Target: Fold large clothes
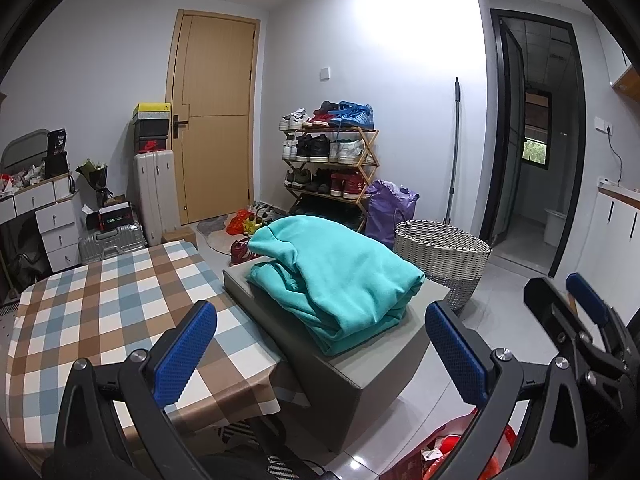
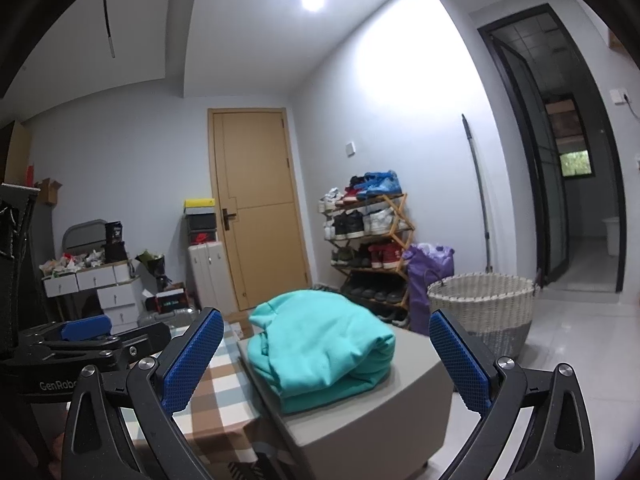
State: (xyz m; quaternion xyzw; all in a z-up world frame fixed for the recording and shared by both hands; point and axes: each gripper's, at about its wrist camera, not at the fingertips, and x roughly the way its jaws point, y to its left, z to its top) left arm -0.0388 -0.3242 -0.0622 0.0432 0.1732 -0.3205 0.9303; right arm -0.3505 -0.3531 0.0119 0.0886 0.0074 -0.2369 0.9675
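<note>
A teal sweatshirt (image 1: 340,276) lies folded in a thick bundle on a grey box-shaped stool (image 1: 360,364), to the right of the checked table (image 1: 112,312). My left gripper (image 1: 320,354) hangs open in front of the bundle, blue pads wide apart and empty. In the right wrist view the same sweatshirt (image 2: 320,352) rests on the stool (image 2: 360,428), and my right gripper (image 2: 326,362) is also open with nothing between its fingers. The right gripper (image 1: 576,312) shows at the right edge of the left wrist view; the left gripper (image 2: 86,330) shows at the left of the right wrist view.
A woven laundry basket (image 1: 444,256) stands on the floor behind the stool, with a purple bag (image 1: 390,208) and a loaded shoe rack (image 1: 332,160) beyond it. Suitcases (image 1: 154,196), drawers (image 1: 48,220) and a wooden door (image 1: 216,120) line the far wall. A red bag (image 1: 448,452) lies below.
</note>
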